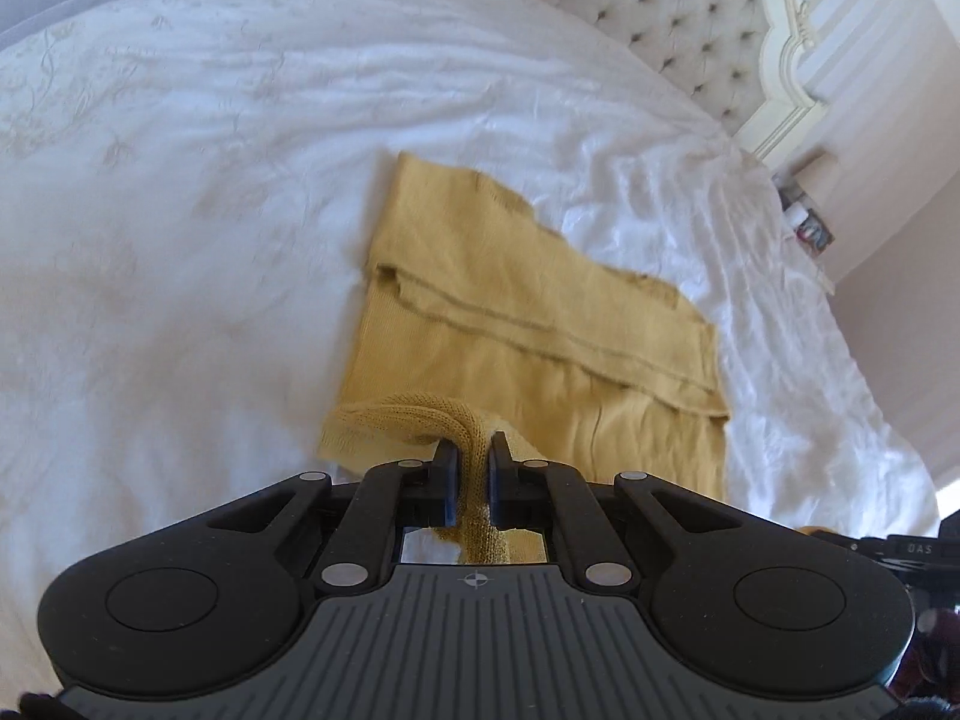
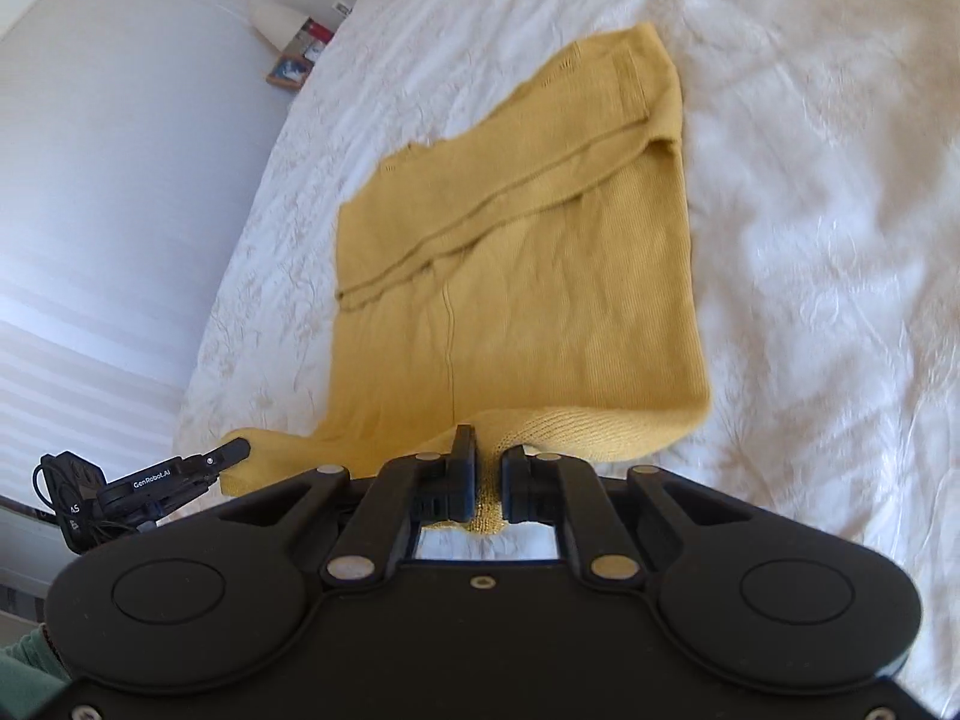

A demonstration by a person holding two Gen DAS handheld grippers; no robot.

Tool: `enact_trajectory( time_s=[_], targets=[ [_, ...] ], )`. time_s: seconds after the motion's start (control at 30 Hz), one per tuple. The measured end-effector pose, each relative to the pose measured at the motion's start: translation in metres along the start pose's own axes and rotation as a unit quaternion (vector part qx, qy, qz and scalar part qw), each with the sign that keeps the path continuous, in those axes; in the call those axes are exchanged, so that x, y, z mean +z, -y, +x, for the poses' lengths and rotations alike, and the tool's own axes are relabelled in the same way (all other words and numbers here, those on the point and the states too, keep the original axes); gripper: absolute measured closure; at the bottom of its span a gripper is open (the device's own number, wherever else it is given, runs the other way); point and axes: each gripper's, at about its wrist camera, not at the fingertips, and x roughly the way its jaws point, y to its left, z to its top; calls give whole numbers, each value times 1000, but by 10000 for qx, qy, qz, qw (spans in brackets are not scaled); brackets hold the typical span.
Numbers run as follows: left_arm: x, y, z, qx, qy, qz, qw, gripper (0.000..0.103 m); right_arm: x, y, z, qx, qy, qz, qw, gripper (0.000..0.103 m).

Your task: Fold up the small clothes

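Both jaws are closed on the near hem of the yellow knit sweater (image 1: pixel 516 276). The left gripper (image 1: pixel 468 450) pinches a bunched fold of the ribbed edge between its fingers, and the right gripper (image 2: pixel 489 462) clamps the same hem further along, the cloth passing through its narrow gap. In the right wrist view the tip of the other gripper touches the hem corner at the left. The hem is lifted a little; beyond it the sweater lies flat on the white bedcover (image 1: pixel 180 180), with a sleeve folded across its body. Farther away stands a tufted headboard (image 1: pixel 672 18), and beside it a small shelf with pictures (image 1: pixel 810 222).
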Motion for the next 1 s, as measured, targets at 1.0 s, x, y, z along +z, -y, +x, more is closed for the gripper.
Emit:
enact_trajectory(
  time_s=[1.0],
  targets=[
    [158,-1,205,592,-220,70,9980,84,216,65,147,-619,118,334,9975,67]
  ],
)
